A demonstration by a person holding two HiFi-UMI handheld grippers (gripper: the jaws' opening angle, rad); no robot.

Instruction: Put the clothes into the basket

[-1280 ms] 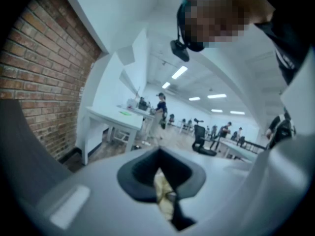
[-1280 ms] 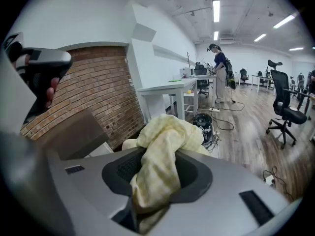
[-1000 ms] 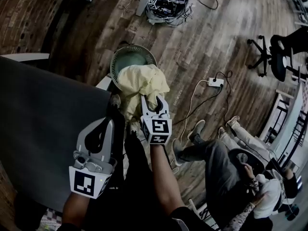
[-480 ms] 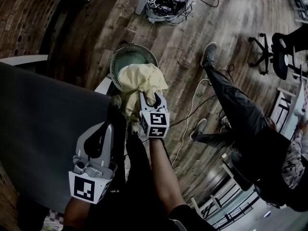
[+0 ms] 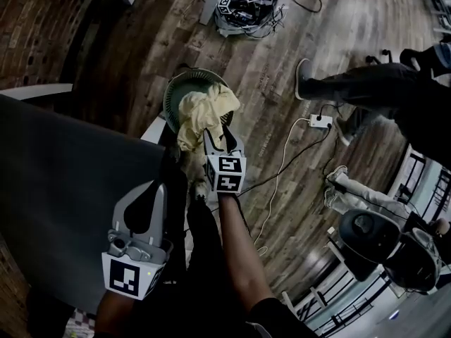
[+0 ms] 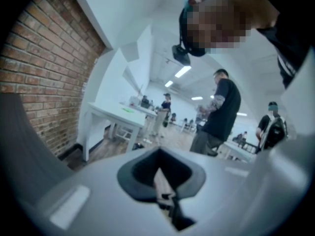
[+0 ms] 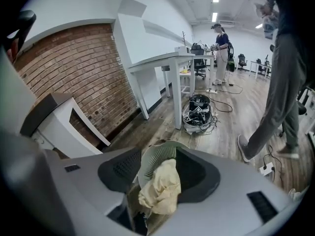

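Note:
A pale yellow garment (image 5: pixel 204 108) hangs bunched over the near rim of the round green slatted basket (image 5: pixel 176 94) on the wooden floor. My right gripper (image 5: pixel 220 132) points down at it, just above the basket. Its jaws have just been opening, and the garment (image 7: pixel 160 188) lies loose in the gap between them, with the basket (image 7: pixel 157 156) right behind. My left gripper (image 5: pixel 148 189) hovers over the dark grey tabletop, lower left, away from the basket. In the left gripper view its jaws (image 6: pixel 160 168) meet with nothing between them.
A dark grey table (image 5: pixel 63 182) fills the left side. A white power strip (image 5: pixel 316 120) and its cables lie on the floor to the right. A bag of marker cubes (image 5: pixel 246 5) sits beyond the basket. A person's legs (image 5: pixel 352 83) cross at upper right.
My right gripper has sunk toward the basket with the garment, and its jaws have spread. The garment now sits lower over the rim. A person at right has walked across.

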